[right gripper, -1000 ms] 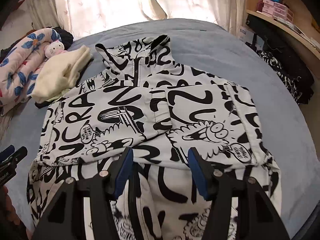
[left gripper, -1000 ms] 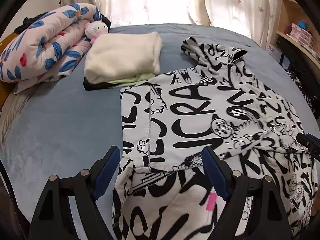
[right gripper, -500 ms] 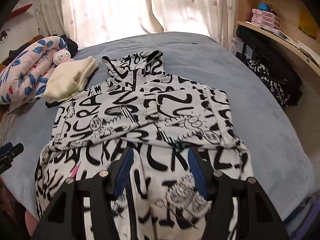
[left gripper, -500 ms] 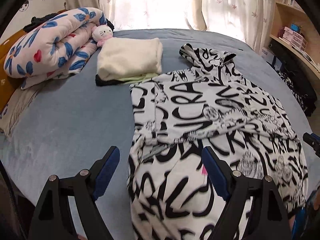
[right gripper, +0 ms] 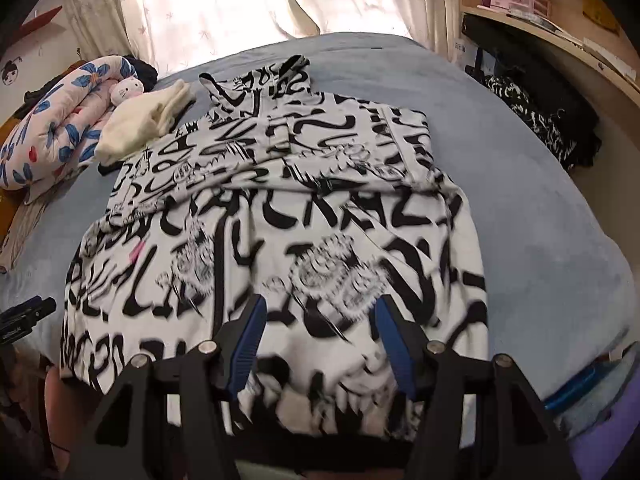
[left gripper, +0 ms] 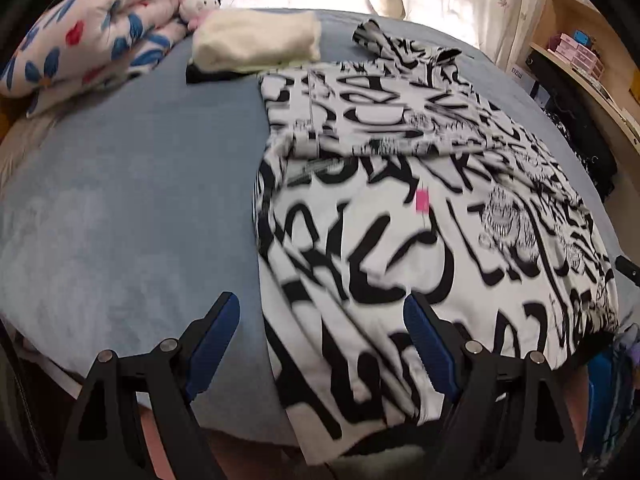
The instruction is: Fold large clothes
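Black-and-white graffiti-print hoodie (right gripper: 280, 216) lies flat mid blue-grey bed (left gripper: 120, 200), hem at near edge, sleeves folded across the chest. Left tongs (left gripper: 320, 320) and right tongs (right gripper: 318, 324) both released, nothing grasped.

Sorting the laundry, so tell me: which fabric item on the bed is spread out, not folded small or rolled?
The black-and-white printed hoodie; the cream garment is folded, the floral quilt rolled.
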Demonstrator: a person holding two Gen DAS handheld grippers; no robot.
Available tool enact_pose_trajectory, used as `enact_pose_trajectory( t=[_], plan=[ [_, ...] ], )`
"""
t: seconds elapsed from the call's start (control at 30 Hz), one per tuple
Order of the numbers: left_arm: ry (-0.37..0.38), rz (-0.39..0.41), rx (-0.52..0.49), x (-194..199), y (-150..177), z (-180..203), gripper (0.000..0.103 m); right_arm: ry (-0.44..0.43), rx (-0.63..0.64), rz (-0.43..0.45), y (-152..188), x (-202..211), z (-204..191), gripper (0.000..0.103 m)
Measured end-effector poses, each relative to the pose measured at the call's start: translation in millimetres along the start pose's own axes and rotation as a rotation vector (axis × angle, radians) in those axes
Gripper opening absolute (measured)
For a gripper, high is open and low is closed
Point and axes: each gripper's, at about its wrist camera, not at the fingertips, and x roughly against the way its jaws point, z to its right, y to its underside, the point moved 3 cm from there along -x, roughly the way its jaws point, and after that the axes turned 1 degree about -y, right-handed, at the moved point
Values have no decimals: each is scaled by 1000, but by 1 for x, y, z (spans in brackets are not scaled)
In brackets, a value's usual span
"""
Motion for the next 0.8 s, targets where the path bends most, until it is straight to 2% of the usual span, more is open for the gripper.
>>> enact_pose_trajectory(
  t=[0.13, 0.3, 0.47, 0.6, 0.7, 0.8],
  plan=[
    [-10, -15, -9, -4, 18, 6, 83, -5, -5, -46, 10, 7, 21, 57],
    [14, -39, -20, -7, 34, 15, 83, -7, -78, -100, 26, 9, 56, 57],
    [18, -47, -45, -8, 43, 19, 83, 1, -119, -154, 52, 3, 77, 57],
    [26, -74, -20, -16, 46, 13, 83, -29, -161, -190, 66, -9, 88, 57],
    [47, -89, 12, -23, 49, 7, 83, -85, -193, -208, 71, -20, 89, 57],
    [54, -92, 18, -25, 51, 5, 85, -91, -175, -199, 72, -26, 82, 56]
  ],
)
